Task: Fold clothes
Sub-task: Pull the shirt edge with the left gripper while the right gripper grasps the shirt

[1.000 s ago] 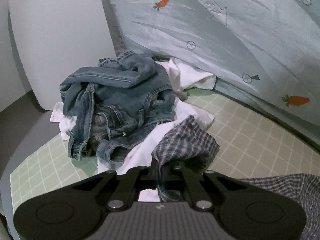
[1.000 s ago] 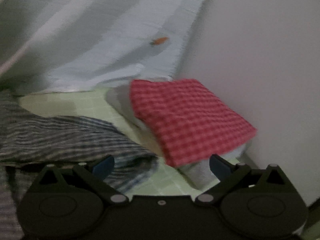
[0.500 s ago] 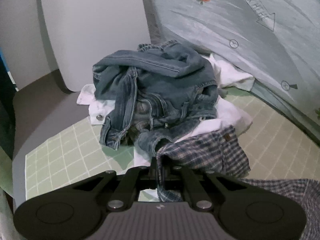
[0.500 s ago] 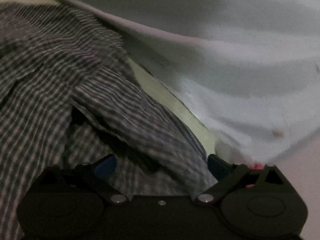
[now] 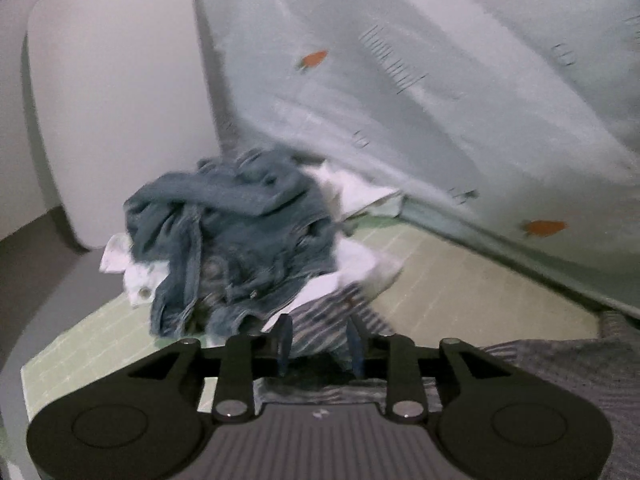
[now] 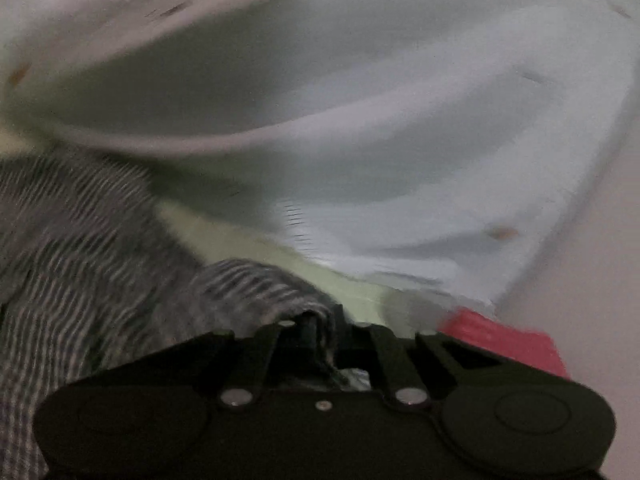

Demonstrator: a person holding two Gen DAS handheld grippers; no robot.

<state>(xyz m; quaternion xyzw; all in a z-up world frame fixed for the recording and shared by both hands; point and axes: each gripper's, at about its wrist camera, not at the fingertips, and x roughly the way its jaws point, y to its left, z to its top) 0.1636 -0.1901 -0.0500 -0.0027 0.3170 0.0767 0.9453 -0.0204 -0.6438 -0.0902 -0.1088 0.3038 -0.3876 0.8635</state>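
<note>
A dark plaid shirt point(image 5: 320, 316) lies on the green checked mat point(image 5: 460, 288) and runs off to the lower right. My left gripper point(image 5: 319, 340) hovers over its near end. Its jaws are opening, and a loose fold of the plaid cloth lies between the parted fingers. In the right wrist view the same plaid shirt point(image 6: 80, 260) fills the left side. My right gripper point(image 6: 320, 332) is shut on a raised fold of it. Both views are blurred by motion.
A heap of denim clothes point(image 5: 240, 240) on white garments point(image 5: 136, 280) lies beyond the left gripper. A white panel point(image 5: 116, 100) stands at the back left. A pale carrot-print sheet point(image 5: 440, 100) hangs along the mat. A folded red checked cloth point(image 6: 504, 340) lies by the wall point(image 6: 592, 280).
The left gripper's fingers have parted from their pinch on the plaid cloth and it has drawn up and back. The right gripper swung from the red cloth to the plaid shirt and closed on a fold.
</note>
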